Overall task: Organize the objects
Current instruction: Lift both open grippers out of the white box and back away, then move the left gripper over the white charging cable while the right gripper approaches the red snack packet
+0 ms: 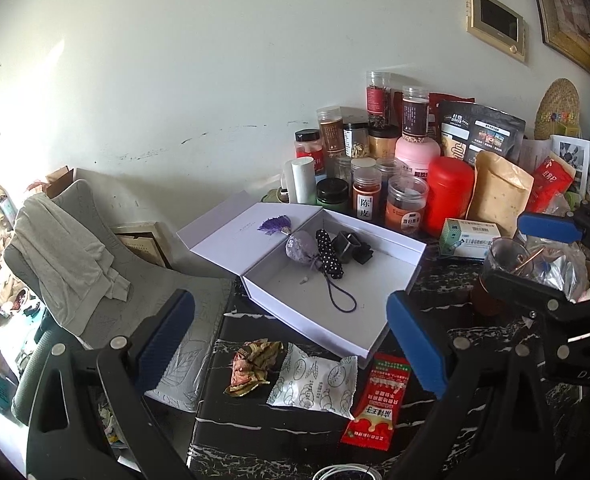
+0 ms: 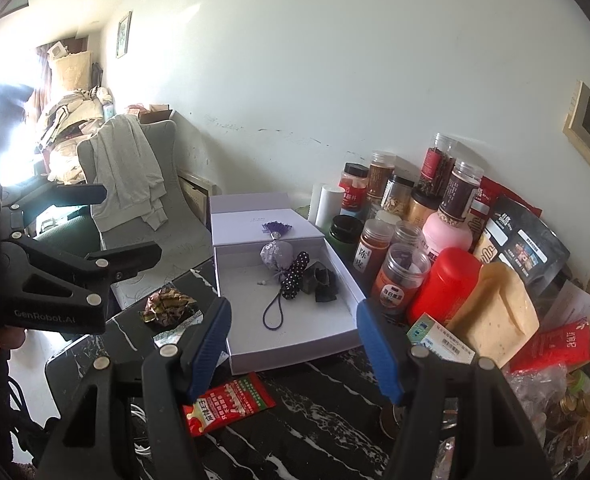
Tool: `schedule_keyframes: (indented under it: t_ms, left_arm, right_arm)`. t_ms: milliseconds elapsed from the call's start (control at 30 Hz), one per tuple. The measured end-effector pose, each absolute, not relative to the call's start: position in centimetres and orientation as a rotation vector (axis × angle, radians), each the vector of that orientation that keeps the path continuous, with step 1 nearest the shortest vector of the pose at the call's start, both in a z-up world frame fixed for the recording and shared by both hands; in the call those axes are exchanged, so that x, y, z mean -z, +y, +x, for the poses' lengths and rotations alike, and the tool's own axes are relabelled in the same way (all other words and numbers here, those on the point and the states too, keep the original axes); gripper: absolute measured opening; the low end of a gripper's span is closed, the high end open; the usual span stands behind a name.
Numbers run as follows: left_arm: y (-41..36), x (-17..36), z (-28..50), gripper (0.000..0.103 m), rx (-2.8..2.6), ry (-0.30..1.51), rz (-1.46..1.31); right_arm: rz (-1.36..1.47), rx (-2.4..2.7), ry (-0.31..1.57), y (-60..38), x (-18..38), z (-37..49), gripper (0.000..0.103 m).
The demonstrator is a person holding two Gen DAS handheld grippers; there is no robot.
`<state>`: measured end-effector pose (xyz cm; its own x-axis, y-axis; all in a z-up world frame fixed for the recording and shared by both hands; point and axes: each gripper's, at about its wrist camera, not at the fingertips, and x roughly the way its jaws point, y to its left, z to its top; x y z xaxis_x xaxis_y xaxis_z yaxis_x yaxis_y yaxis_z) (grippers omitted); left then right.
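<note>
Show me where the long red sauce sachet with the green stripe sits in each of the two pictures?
Left wrist view: the long red sauce sachet lies low and right of centre on the black marble table, in front of the open white box.
Right wrist view: it lies low and left of centre.
Shared landmark: the open white cardboard box just behind it.

The right claw (image 2: 293, 346) hangs empty, jaws apart, before the open white box (image 2: 295, 344) holding a lavender sachet (image 2: 273, 258).
</note>
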<state>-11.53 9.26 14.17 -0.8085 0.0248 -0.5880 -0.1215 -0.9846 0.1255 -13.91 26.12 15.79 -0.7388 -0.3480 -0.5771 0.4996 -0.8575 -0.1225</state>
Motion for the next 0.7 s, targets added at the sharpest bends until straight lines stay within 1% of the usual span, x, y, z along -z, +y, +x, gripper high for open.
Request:
schedule_keyframes:
  t_ms: [700]
  left_arm:
    - [9.3, -8.6, -3.0, 0.097, -2.891, 0.19, -1.045]
  right_arm:
    - [0.85, 2.466, 0.395, 27.0, -10.7, -8.0, 0.066]
